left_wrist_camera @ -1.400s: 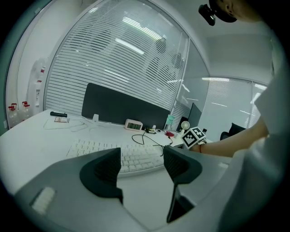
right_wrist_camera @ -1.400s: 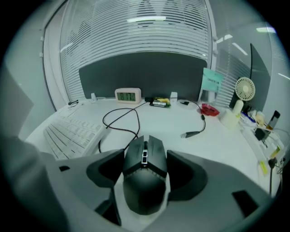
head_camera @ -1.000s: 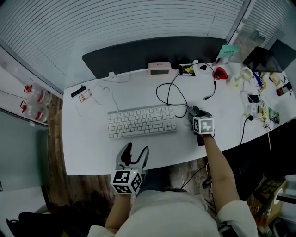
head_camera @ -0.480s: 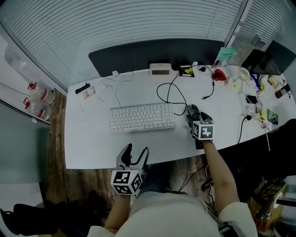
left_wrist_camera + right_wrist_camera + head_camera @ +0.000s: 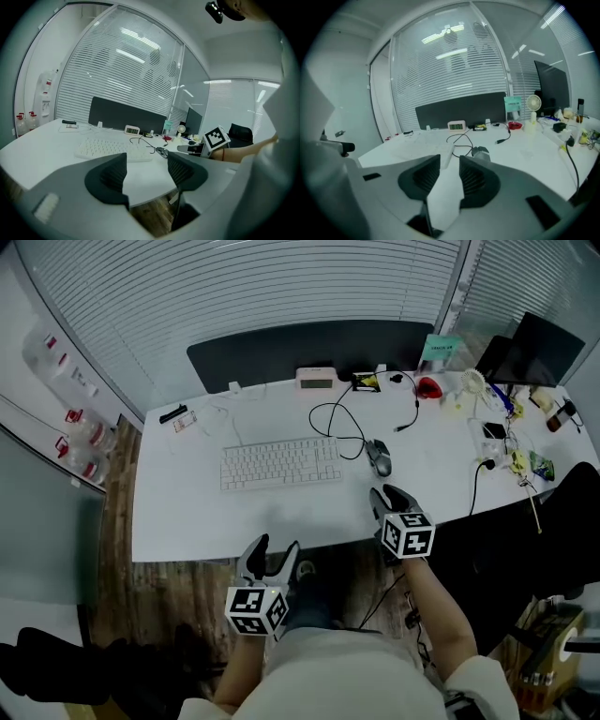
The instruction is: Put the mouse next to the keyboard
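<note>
The white keyboard lies across the middle of the white desk. Just off its right end sits the grey mouse, its black cable looping behind it. My right gripper hangs a little nearer than the mouse, apart from it; its jaws have just been closing to a narrow gap with nothing between them. The right gripper view shows the mouse ahead of those jaws. My left gripper stands open and empty at the desk's near edge, its jaws having just closed a touch; the keyboard lies ahead of it.
A dark partition runs along the desk's far edge, with a small clock before it. Clutter fills the right end: a red item, a small fan, cables and a monitor. Water bottles stand to the left.
My right gripper has drawn back and up from the mouse, which now lies uncovered beside the keyboard, and its jaws are narrower. My left gripper has backed off toward the desk's near edge.
</note>
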### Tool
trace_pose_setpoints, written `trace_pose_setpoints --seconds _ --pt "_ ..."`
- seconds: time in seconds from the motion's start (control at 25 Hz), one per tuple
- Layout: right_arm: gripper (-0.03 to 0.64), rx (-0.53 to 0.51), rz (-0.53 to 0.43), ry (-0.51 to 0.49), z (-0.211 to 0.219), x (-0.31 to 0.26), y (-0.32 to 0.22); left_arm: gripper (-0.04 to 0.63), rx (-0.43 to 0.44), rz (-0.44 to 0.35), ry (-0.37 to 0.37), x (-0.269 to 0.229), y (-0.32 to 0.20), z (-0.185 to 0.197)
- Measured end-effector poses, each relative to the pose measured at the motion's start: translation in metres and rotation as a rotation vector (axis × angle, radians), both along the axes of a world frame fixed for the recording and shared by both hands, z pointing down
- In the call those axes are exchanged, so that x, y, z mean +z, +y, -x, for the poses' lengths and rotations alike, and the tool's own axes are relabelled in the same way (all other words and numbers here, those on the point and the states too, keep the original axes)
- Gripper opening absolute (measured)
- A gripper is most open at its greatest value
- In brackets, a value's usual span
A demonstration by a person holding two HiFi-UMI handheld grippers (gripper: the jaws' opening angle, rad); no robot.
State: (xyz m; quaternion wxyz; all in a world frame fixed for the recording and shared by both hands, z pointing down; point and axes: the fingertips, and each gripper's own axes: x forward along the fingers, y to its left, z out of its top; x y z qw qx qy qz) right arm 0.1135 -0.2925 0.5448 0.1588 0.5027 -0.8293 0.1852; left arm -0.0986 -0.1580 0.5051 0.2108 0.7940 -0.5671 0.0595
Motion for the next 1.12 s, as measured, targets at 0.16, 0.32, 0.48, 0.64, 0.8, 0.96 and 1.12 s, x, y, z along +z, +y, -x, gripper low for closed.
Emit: trace_pose_setpoints --seconds 0.16,0.32,0.48,0.64,0.8,0.96,1.12 --pt "0.081 -0.013 -0.057 -0.051 0.000 -0.025 0.046 0.246 -0.016 -0.011 -0.031 -0.004 0.031 -0.010" --pt "0.051 -0.032 -0.119 -0.085 -0.001 -0.048 0.092 0.211 -0.034 -0.026 -0.050 -0.006 0.064 -0.017" --pt "0.029 -0.069 -0.155 -0.093 -0.002 -0.069 0.134 0.151 -0.052 -0.040 -0.058 -0.010 0.091 -0.024" --pt "0.014 -0.116 -0.198 -0.070 0.000 -0.083 0.177 0.095 -0.066 -0.053 -0.058 -0.016 0.118 -0.032" --pt "0.003 -0.162 -0.242 -0.060 0.001 -0.096 0.212 0.055 -0.080 -0.072 -0.057 -0.024 0.143 -0.040" --pt "0.003 -0.190 -0.266 -0.067 0.001 -0.103 0.240 0.027 -0.094 -0.088 -0.056 -0.031 0.164 -0.046" --pt "0.003 -0.195 -0.254 -0.082 0.001 -0.100 0.262 0.011 -0.085 -0.091 -0.054 -0.034 0.182 -0.052"
